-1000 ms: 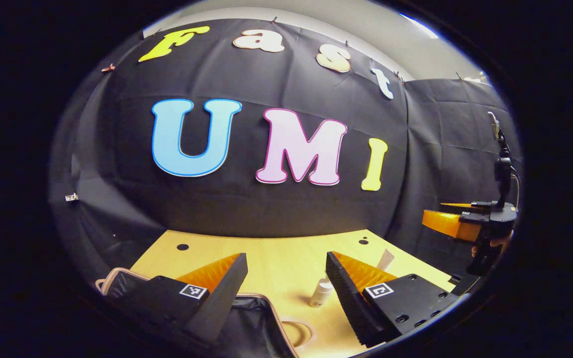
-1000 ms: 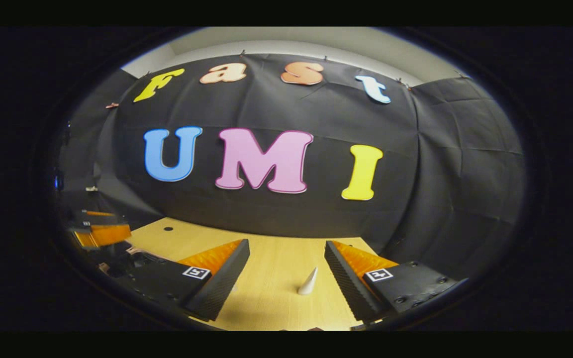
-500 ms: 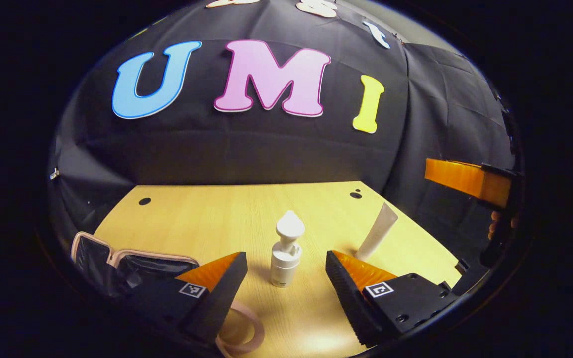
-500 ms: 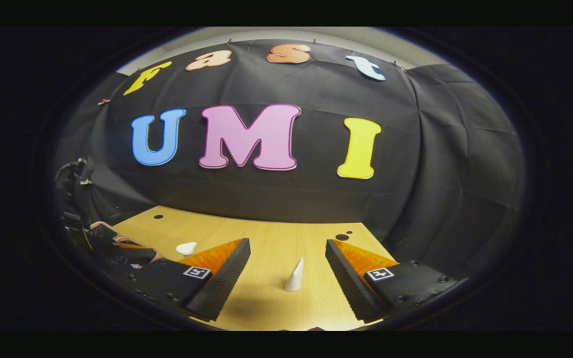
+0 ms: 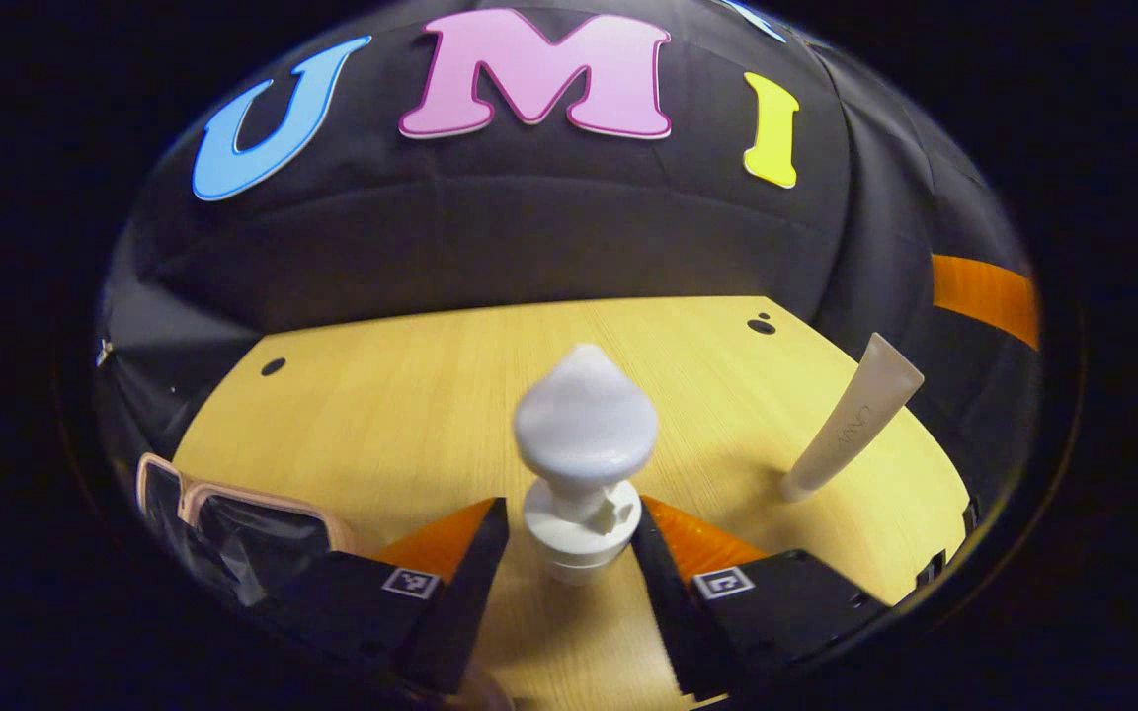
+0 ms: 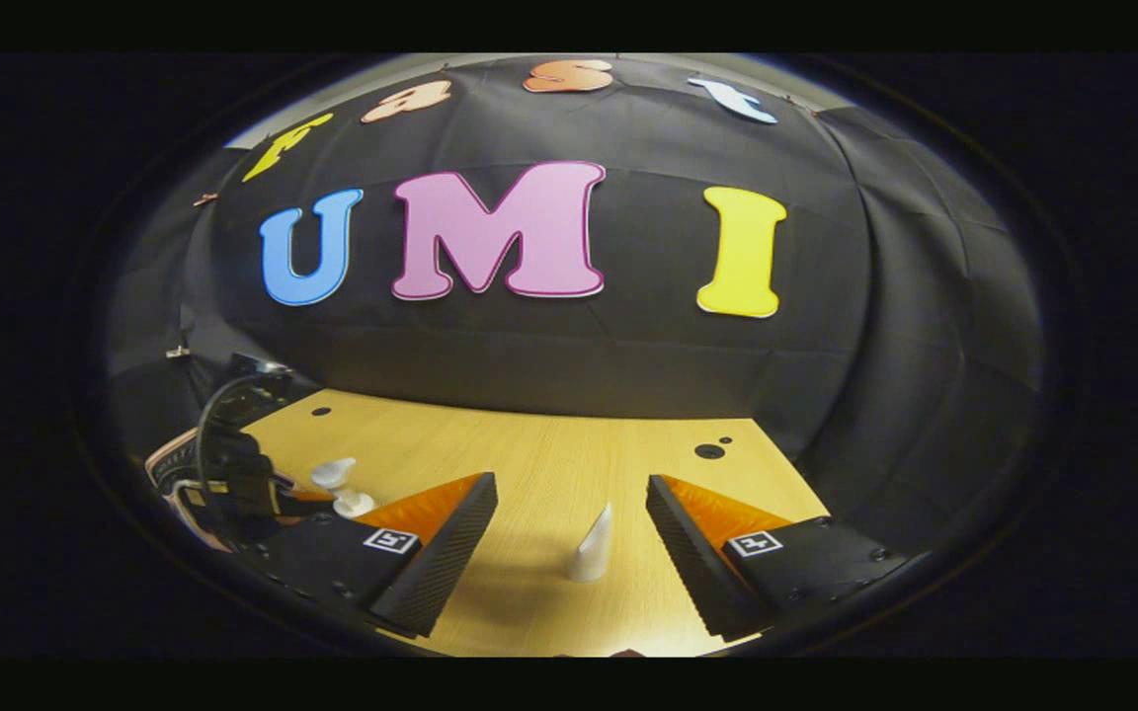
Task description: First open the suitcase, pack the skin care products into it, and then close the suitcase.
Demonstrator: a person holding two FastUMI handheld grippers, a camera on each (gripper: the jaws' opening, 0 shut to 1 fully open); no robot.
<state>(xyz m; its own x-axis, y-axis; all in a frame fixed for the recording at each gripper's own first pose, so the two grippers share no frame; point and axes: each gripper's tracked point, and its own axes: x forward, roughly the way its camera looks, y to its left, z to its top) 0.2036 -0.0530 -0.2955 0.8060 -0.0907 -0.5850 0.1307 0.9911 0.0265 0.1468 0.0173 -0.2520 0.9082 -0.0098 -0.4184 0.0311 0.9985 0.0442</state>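
A white pump bottle stands upright on the wooden table, right between the fingers of my left gripper. The jaws are open and sit close on either side of the bottle's collar. The open suitcase, dark inside with a pink rim, lies at the lower left. A white tube stands on its cap to the right. In the right gripper view the tube stands ahead between the fingers of my open right gripper, untouched. The pump bottle, left gripper and suitcase show at far left.
The black cloth wall runs along the far and right edges of the table. Small dark holes mark the tabletop near its back corners. A finger of the right gripper hangs at the far right, above the tube.
The left gripper has dropped and moved forward until the pump bottle sits between its fingers, which have narrowed slightly. The right gripper has tilted down and moved a little nearer the tube.
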